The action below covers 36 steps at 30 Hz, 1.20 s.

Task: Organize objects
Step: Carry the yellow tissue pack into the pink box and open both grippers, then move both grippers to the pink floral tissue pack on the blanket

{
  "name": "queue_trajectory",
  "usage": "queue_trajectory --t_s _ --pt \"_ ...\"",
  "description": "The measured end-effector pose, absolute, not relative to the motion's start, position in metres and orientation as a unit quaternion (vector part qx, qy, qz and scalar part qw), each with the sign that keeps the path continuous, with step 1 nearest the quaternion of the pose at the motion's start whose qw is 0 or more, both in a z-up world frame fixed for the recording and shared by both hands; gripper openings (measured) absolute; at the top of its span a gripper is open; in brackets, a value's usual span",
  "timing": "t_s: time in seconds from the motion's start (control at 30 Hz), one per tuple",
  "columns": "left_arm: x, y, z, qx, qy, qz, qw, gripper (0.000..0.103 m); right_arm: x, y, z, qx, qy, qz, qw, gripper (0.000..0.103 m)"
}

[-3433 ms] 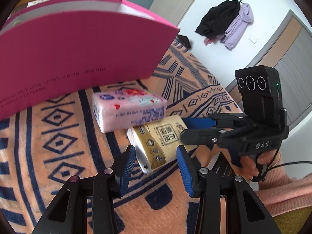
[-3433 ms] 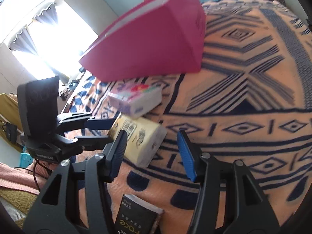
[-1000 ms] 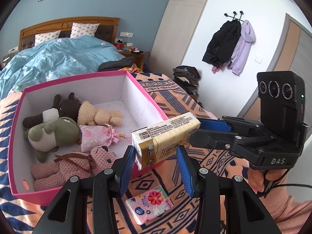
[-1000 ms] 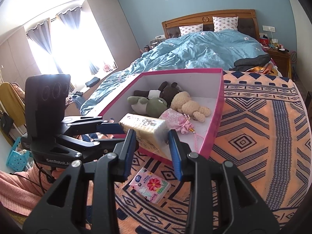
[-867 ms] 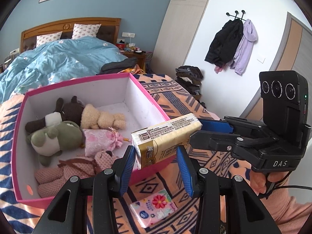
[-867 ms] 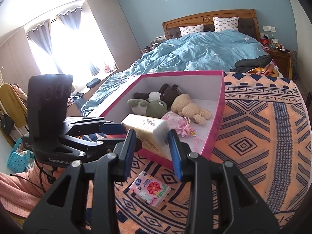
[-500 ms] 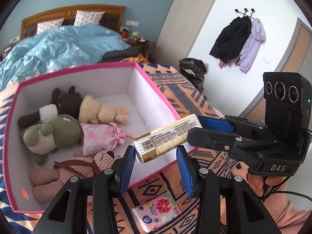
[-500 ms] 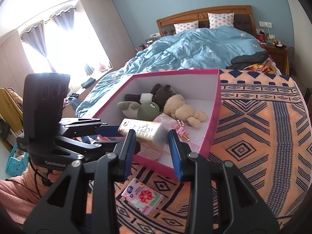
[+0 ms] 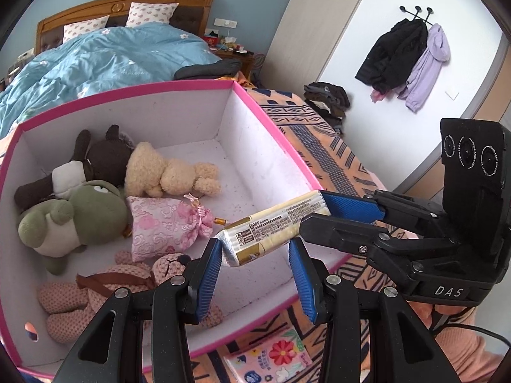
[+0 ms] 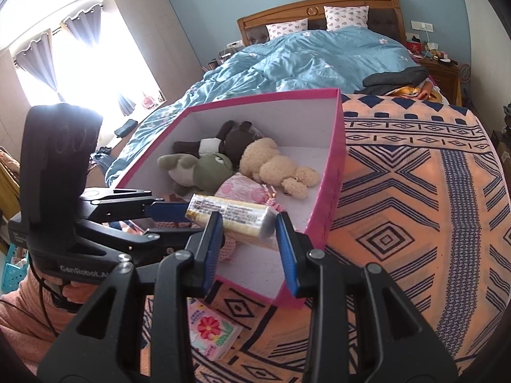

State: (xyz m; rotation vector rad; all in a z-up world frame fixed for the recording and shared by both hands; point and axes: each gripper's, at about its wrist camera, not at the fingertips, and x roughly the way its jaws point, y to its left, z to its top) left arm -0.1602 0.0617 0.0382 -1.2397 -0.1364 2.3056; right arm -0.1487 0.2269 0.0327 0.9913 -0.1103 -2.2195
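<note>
Blue fingers (image 9: 213, 268) of the left gripper (image 9: 255, 271), at the lower centre of the left wrist frame, stand partly closed around one end of a gold tissue pack (image 9: 271, 228); whether both pads actually press it cannot be told, since a gap shows on the right side. The right gripper (image 10: 250, 249), low in its own frame, is narrowed onto the pack's other end and appears to bear most of it. The pack hangs level above the open near corner of the pink box (image 9: 153, 91), over bare white floor. Below the fingers a flowered tissue packet (image 10: 212, 332) lies on the patterned blanket (image 10: 415, 217). Further into the box rest a pink knitted bear (image 9: 95, 290), a pink pouch (image 9: 166, 223), a green plush (image 9: 70, 220), a cream bear (image 9: 166, 175) and a dark plush (image 9: 99, 159). Beyond, a blue duvet (image 10: 303, 60) covers the bed. The pack looks light, soft and slick-wrapped, likely to dent; holding it across the short ends seems safest.
</note>
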Motion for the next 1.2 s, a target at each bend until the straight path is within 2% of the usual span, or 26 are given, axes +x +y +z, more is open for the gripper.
queue_trajectory --t_s 0.4,0.67,0.87,1.2 --pt "-0.148 0.049 0.036 -0.426 -0.043 0.872 0.236 0.043 -0.137 0.228 0.032 0.357 -0.025 -0.873 0.332 0.038" --pt "-0.092 0.031 0.056 -0.357 -0.036 0.896 0.263 0.049 -0.11 0.242 0.036 0.341 -0.036 -0.871 0.353 0.039" --pt "-0.045 0.022 0.062 -0.319 -0.026 0.903 0.288 0.055 -0.082 0.246 0.034 0.336 -0.037 -0.861 0.38 0.045" --pt "-0.031 0.02 0.004 -0.386 -0.049 0.884 0.261 0.056 -0.064 0.236 -0.018 0.407 -0.054 -0.824 0.391 0.052"
